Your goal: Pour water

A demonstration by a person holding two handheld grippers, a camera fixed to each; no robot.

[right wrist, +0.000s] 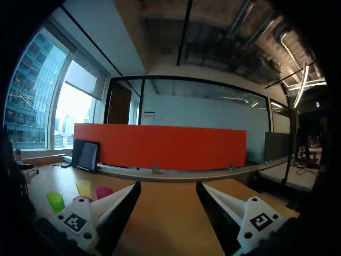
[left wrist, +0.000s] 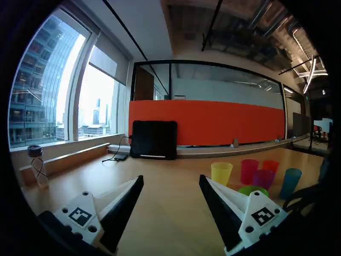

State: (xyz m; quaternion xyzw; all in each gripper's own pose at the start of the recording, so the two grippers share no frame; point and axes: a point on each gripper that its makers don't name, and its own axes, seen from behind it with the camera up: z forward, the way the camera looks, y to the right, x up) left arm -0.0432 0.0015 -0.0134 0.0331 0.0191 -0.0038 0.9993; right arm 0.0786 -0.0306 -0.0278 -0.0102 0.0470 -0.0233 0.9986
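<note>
Landmark: an orange partition (left wrist: 204, 121) runs along the far side of the wooden worktop (left wrist: 170, 213).
Left gripper: the left gripper (left wrist: 171, 177) hangs over the worktop, pointing at the partition's middle.
Left fingers: spread wide and holding nothing, with bare wood showing between them.
Right gripper: the right gripper (right wrist: 168, 183) also faces the partition from the near side of the worktop.
Right fingers: wide apart and holding nothing, with bare worktop in the gap.
Bottle: a clear bottle (left wrist: 37, 166) with a dark lid stands upright well to the left of the partition, beside the ledge under the window (left wrist: 51, 98).
Cups: six stand close together before the partition's right half in the left gripper view.
Cup order: the yellow cup (left wrist: 221, 173) is leftmost, with the pink cup (left wrist: 249, 170) and the red cup (left wrist: 270, 165) nearest the partition. The purple cup (left wrist: 263, 178) stands just in front of those two, and the teal cup (left wrist: 290, 182) is rightmost.
Green cup: the green cup (left wrist: 253, 190) is farthest from the partition, half hidden behind a finger.
Cup contents: cannot tell.
Right gripper view of cups: green, yellow and pink ones show before the partition's left end.
Tablet: a dark tablet (left wrist: 153, 139) leans upright at the partition's left end.
Cable: a cable (left wrist: 114, 157) lies on the wood just left of the tablet.
</note>
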